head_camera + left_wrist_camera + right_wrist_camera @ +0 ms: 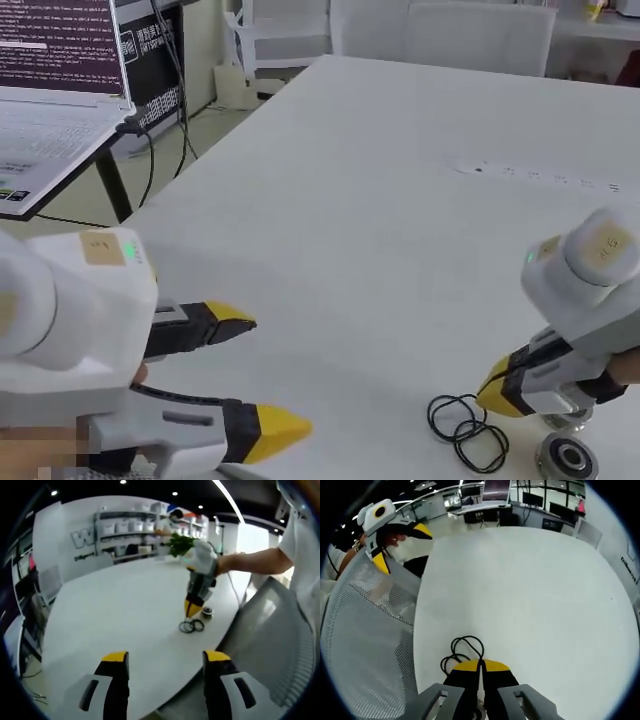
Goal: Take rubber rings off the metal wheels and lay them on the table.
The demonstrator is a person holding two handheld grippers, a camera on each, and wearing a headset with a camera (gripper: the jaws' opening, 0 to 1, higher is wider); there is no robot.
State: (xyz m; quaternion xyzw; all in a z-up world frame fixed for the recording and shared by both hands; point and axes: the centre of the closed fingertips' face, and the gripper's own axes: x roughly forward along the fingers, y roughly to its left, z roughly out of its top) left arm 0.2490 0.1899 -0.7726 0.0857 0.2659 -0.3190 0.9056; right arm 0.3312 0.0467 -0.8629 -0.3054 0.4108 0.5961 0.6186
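Several thin black rubber rings [466, 432] lie in a loose overlapping pile near the table's front right edge. A metal wheel [567, 459] lies flat just right of them. My right gripper [494, 396] points down at the pile with its jaws shut, its yellow tips at the pile's upper edge. Whether a ring is pinched I cannot tell. The right gripper view has the shut tips [481, 667] over the rings [461, 652]. My left gripper [258, 375] hovers open and empty at the front left. From it I see the rings [191, 626], the wheel [207, 612] and the right gripper [192, 610].
An open laptop [50, 120] with cables stands on a side stand at the far left. A row of sockets [540, 178] is set into the white table [360, 200] at the right. White chairs stand at the far end. A grey mesh chair [365, 625] is by the near edge.
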